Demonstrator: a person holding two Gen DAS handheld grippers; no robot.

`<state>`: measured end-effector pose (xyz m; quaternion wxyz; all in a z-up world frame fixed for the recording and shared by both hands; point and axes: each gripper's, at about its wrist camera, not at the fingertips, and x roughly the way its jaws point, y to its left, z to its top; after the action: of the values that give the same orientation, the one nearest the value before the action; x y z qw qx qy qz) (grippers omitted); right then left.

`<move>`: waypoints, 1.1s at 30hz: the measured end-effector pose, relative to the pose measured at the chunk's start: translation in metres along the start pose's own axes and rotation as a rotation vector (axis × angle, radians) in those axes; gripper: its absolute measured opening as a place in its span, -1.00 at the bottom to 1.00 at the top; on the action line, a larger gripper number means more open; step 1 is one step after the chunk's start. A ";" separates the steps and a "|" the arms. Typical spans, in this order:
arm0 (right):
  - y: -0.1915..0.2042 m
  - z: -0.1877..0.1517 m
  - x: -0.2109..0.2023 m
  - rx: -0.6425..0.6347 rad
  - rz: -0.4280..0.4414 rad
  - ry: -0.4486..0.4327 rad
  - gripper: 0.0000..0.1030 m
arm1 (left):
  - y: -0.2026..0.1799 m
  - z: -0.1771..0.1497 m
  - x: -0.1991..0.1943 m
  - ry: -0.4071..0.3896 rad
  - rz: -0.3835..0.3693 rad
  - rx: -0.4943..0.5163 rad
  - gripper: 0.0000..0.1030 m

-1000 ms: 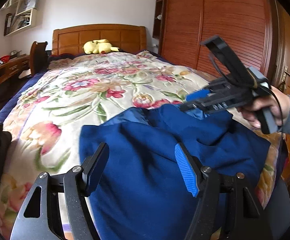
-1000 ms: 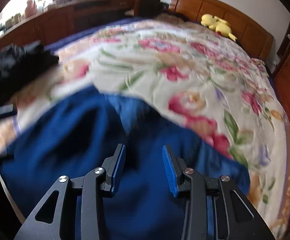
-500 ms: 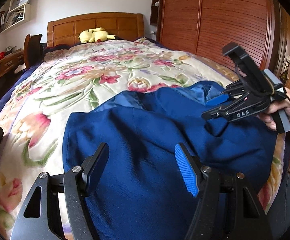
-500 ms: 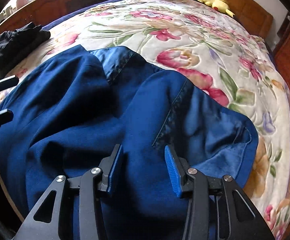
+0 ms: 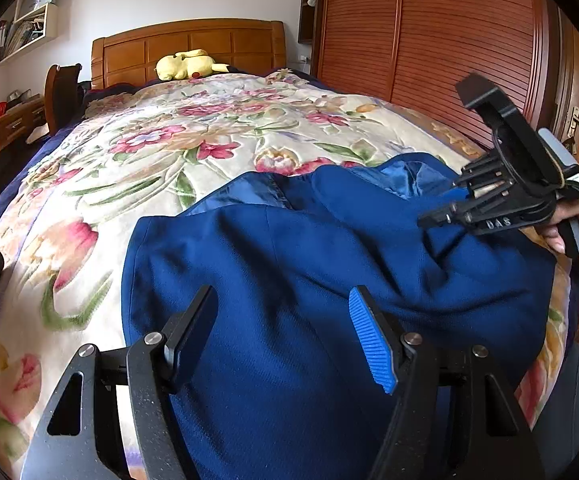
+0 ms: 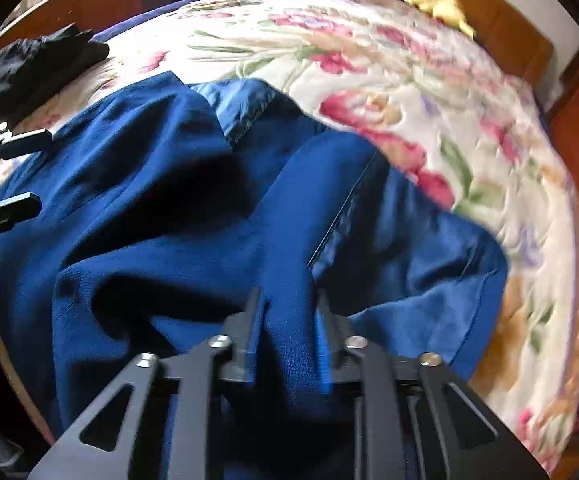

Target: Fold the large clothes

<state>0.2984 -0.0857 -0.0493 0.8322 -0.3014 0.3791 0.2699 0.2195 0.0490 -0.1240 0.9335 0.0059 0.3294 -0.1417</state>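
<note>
Two hand-held tools work a large blue garment (image 5: pixel 297 288) spread in a rumpled heap across the near end of a bed with a floral bedspread (image 5: pixel 137 168), at the opening stage of a fold. At the right, the right tool (image 6: pixel 287 312) has just been closing its jaws, and a raised ridge of the blue cloth now stands pinched between its pads; seen from the left wrist camera, the same tool (image 5: pixel 433 222), held in a person's hand (image 5: pixel 573 220), sits low on the garment's right side. Over the garment's near left part, the left tool (image 5: pixel 285 320) hovers with its jaws wide apart and nothing clamped between them. Lighter lining (image 5: pixel 257 196) shows at the far edge, and the fabric lies creased, not flat. By this reading the step in hand is taking hold of the garment, half done. Next, the left tool would need to settle onto an edge or fold of cloth and close, so both can lift and spread the piece. A yellow plush toy (image 5: pixel 187 64) rests by the headboard, well apart.
</note>
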 end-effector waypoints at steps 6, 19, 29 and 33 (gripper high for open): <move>-0.028 0.043 0.002 0.037 -0.142 -0.096 -0.91 | 0.001 -0.002 -0.001 0.003 0.005 0.006 0.34; -0.100 0.031 0.000 0.331 -0.217 -0.190 -0.08 | 0.000 0.001 -0.001 0.000 0.009 0.002 0.34; -0.149 -0.040 0.034 0.458 -0.252 -0.049 -0.07 | -0.001 0.000 0.002 0.006 0.018 0.008 0.34; -0.154 -0.054 0.039 0.482 -0.218 -0.028 -0.07 | -0.001 0.000 0.004 0.010 0.020 0.011 0.34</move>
<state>0.3999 -0.2192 -0.0634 0.9093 -0.1298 0.3863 0.0845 0.2220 0.0471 -0.1261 0.9332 0.0150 0.3330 -0.1342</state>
